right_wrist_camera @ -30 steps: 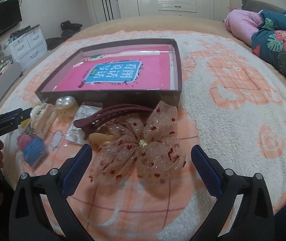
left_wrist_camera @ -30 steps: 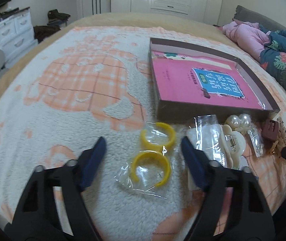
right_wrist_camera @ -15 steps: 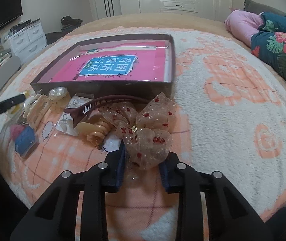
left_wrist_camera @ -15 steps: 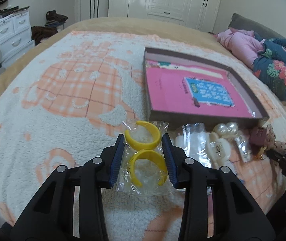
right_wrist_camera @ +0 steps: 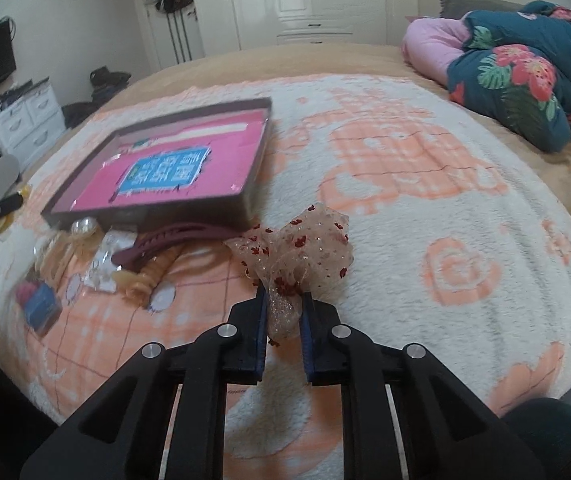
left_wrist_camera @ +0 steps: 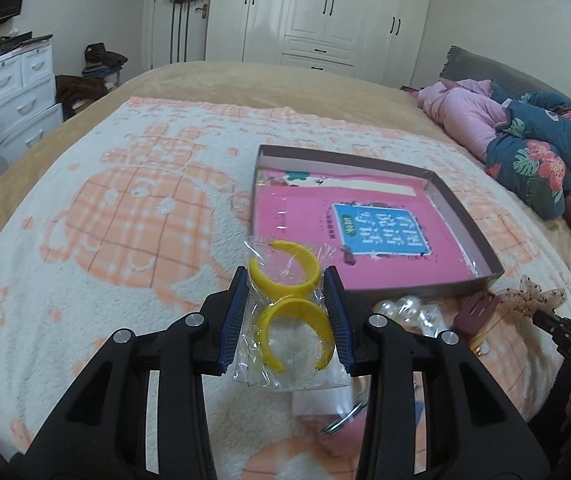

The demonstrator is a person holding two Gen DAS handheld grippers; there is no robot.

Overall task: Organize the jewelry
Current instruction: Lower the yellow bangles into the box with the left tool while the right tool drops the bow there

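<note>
My left gripper (left_wrist_camera: 286,280) is shut on a clear bag holding two yellow hoop earrings (left_wrist_camera: 285,320), lifted above the blanket just short of the box. The shallow brown box (left_wrist_camera: 461,216), with a pink book lying flat inside, sits on the bed. My right gripper (right_wrist_camera: 283,296) has its jaws closing tight on the tail of a sheer beige bow with red dots (right_wrist_camera: 305,244), which stands up off the blanket to the right of the box (right_wrist_camera: 157,204). In the left wrist view the bow (left_wrist_camera: 533,292) shows at the far right.
Loose accessories lie in front of the box: a maroon hair clip (right_wrist_camera: 165,240), a cream claw clip (right_wrist_camera: 145,276), a pearl clip (left_wrist_camera: 405,306), a blue and pink piece (right_wrist_camera: 39,300). A floral quilt (right_wrist_camera: 525,72) is heaped at the bed's right. White drawers (left_wrist_camera: 17,92) stand left.
Both grippers went from wide open to shut. The left one took the earring bag and lifted it. The right one pinched the bow and drew it right, away from the pile.
</note>
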